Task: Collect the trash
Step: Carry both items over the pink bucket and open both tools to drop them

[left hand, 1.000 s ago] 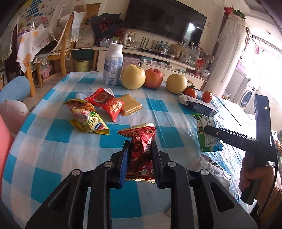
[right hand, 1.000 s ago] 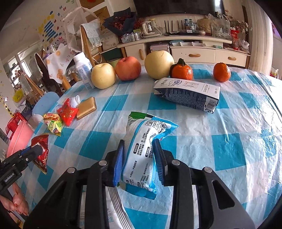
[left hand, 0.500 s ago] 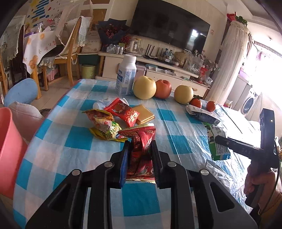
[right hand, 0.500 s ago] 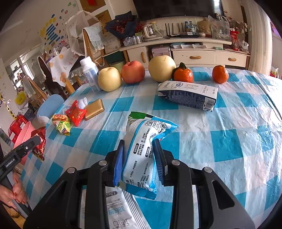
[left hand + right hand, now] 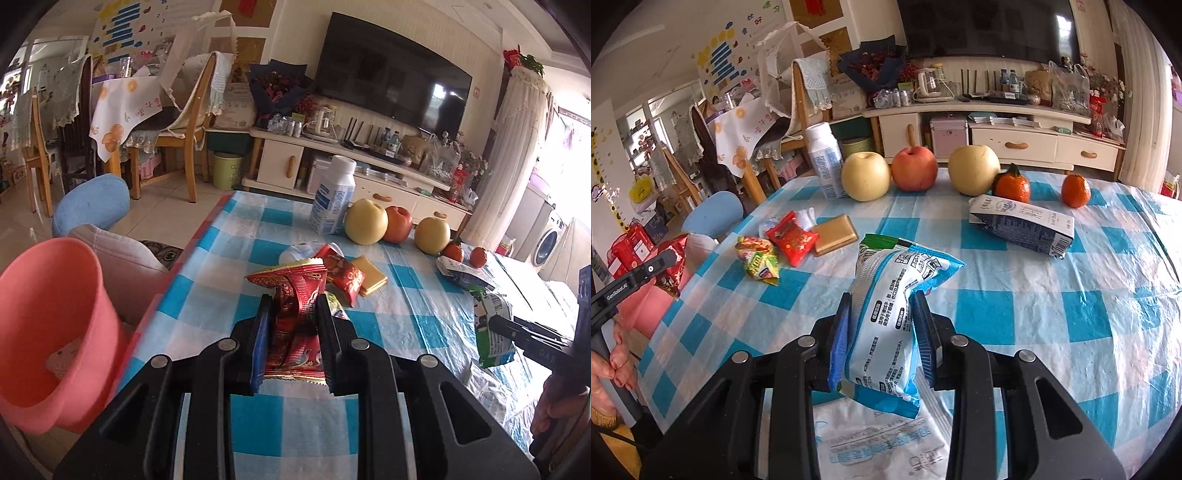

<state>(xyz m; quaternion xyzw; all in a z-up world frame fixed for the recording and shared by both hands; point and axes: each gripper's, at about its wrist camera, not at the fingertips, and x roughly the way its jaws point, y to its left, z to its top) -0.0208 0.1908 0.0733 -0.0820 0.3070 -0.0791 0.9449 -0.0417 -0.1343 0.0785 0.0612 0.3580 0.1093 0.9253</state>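
Red snack wrapper (image 5: 295,314) sits clamped in my left hand-held gripper (image 5: 293,325), near the pink bin (image 5: 48,332) at nine o'clock for dropping; my right hand-held gripper (image 5: 882,325) pinches a blue-white packet (image 5: 886,314) above the counter (image 5: 1052,314).

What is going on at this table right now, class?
A person is clearing wrappers with two handheld grippers. The left gripper is clamped on a red snack wrapper, close to a pink bin beside the table. The right gripper grips a blue-and-white packet. More wrappers and a milk carton lie on the checked tablecloth.
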